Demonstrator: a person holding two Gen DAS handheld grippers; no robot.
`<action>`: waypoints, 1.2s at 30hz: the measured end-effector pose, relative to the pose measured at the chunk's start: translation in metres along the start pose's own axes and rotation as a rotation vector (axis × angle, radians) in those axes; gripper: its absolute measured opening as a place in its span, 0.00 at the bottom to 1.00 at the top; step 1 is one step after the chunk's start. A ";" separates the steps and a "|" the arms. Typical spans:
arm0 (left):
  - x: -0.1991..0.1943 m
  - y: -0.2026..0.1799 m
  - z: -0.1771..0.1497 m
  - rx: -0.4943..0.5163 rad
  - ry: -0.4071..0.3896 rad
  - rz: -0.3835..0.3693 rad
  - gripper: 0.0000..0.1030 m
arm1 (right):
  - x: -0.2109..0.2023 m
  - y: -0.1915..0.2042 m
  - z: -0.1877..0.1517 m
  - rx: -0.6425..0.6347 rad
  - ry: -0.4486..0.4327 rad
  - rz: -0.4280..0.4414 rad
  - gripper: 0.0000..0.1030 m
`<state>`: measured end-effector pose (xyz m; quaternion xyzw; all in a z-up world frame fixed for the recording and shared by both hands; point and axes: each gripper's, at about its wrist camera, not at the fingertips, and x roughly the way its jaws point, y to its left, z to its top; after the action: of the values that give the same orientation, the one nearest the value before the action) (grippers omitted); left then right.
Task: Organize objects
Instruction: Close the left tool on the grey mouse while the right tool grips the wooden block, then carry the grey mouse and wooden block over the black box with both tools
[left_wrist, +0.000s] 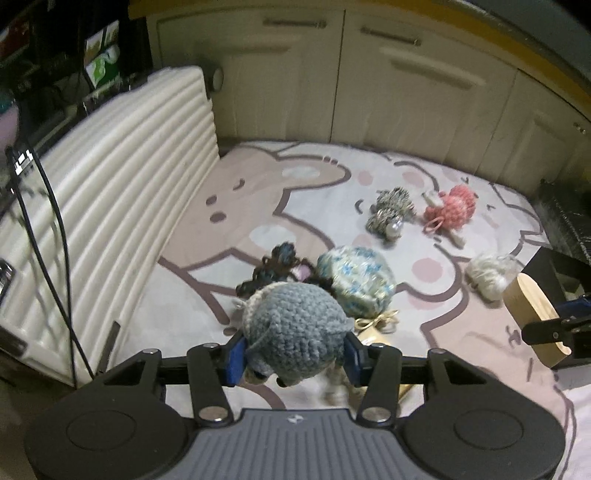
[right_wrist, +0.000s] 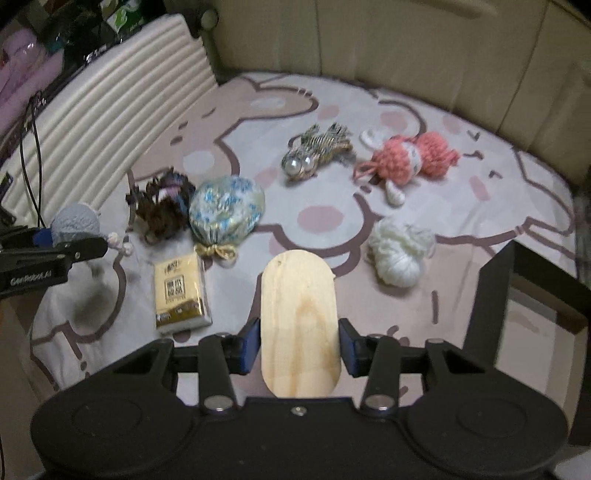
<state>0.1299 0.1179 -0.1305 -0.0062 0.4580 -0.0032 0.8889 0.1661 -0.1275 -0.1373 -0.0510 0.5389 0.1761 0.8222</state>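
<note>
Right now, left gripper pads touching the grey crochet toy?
Touching. Left wrist view shows both blue pads of the left gripper pressed against the grey crochet toy, no gap.

In the left wrist view the grey toy (left_wrist: 291, 328) hides most of the tissue pack (left_wrist: 376, 338) behind it, and the dark clutter (left_wrist: 55, 62) far left is blurred.
</note>
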 end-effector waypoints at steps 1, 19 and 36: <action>-0.005 -0.003 0.002 0.004 -0.006 0.005 0.50 | -0.005 0.000 0.000 0.005 -0.012 -0.006 0.44; -0.084 -0.064 0.053 0.067 -0.130 0.029 0.50 | -0.097 -0.015 0.012 0.090 -0.226 -0.067 0.44; -0.085 -0.159 0.089 0.120 -0.157 -0.065 0.50 | -0.141 -0.099 0.012 0.243 -0.290 -0.233 0.44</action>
<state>0.1536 -0.0398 -0.0077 0.0320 0.3856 -0.0590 0.9202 0.1599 -0.2494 -0.0158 0.0124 0.4225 0.0195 0.9060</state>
